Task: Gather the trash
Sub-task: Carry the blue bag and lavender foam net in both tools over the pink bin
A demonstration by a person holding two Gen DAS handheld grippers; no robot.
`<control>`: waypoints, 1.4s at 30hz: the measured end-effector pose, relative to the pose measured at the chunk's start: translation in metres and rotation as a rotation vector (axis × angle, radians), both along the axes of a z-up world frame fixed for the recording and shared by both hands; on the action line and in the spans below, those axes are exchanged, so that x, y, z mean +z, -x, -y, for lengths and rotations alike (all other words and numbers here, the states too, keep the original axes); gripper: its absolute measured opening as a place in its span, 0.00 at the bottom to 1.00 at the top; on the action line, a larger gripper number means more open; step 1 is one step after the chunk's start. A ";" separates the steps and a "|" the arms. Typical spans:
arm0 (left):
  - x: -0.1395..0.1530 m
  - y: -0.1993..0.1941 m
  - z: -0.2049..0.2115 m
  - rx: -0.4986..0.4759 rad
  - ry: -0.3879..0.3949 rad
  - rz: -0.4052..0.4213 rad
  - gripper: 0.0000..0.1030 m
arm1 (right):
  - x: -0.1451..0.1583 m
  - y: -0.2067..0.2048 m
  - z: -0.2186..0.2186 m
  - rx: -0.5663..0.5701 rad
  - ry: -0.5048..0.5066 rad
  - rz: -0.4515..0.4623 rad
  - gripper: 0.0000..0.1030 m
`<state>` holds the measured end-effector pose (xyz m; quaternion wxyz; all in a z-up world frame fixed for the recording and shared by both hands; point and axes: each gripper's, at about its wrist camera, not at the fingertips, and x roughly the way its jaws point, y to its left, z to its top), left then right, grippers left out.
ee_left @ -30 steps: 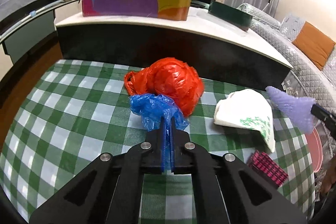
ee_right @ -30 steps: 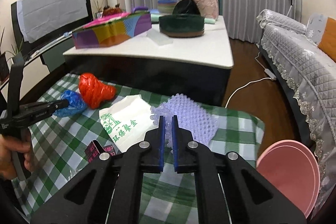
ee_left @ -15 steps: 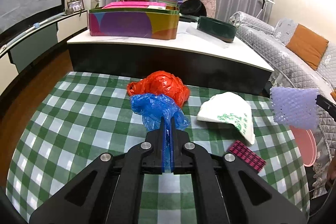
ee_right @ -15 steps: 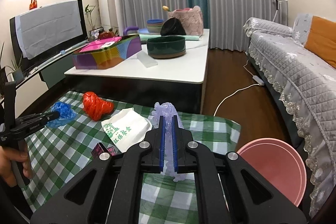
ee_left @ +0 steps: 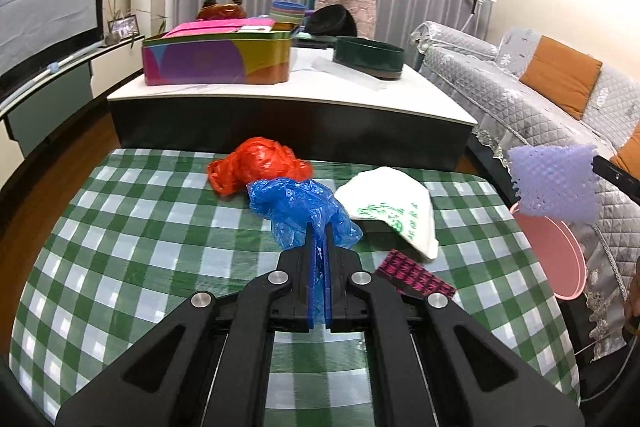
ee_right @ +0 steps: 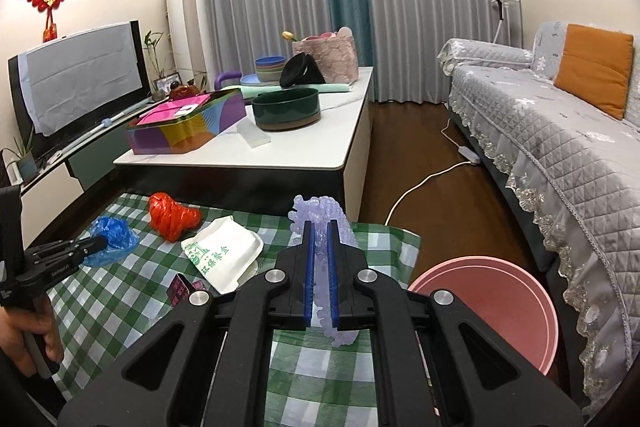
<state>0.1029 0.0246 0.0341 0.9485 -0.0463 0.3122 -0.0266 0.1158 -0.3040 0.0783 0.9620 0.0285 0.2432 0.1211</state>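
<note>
Two pieces gripped, none seen binned.
- Left gripper clamped on blue plastic bag, raised above checked tablecloth.
- Right gripper clamped on purple foam net, held near pink bin at right table edge.
- Left on cloth: red bag far, white food box right, pink-black packet near.
- Bin inside not visible.

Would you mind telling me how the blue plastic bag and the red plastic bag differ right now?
The blue plastic bag is pinched in the left gripper; the red plastic bag lies free on the checked cloth. The blue one looks looser, the red one more tightly bunched. Both are crumpled thin plastic.
</note>
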 end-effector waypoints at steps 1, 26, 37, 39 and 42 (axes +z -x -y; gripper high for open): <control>0.000 0.000 0.002 -0.004 0.000 0.000 0.02 | 0.000 0.001 0.001 -0.002 -0.001 0.001 0.06; -0.006 -0.003 0.012 -0.029 -0.006 -0.002 0.02 | -0.001 -0.006 -0.001 -0.006 0.006 -0.003 0.06; -0.005 -0.003 0.013 -0.030 -0.007 -0.002 0.02 | -0.001 -0.006 0.002 -0.014 0.000 -0.002 0.06; -0.005 -0.003 0.013 -0.030 -0.007 0.000 0.02 | 0.001 -0.005 0.005 -0.020 -0.001 0.004 0.06; 0.000 -0.003 0.017 -0.038 -0.010 0.009 0.02 | 0.004 -0.003 0.009 -0.031 -0.002 0.012 0.06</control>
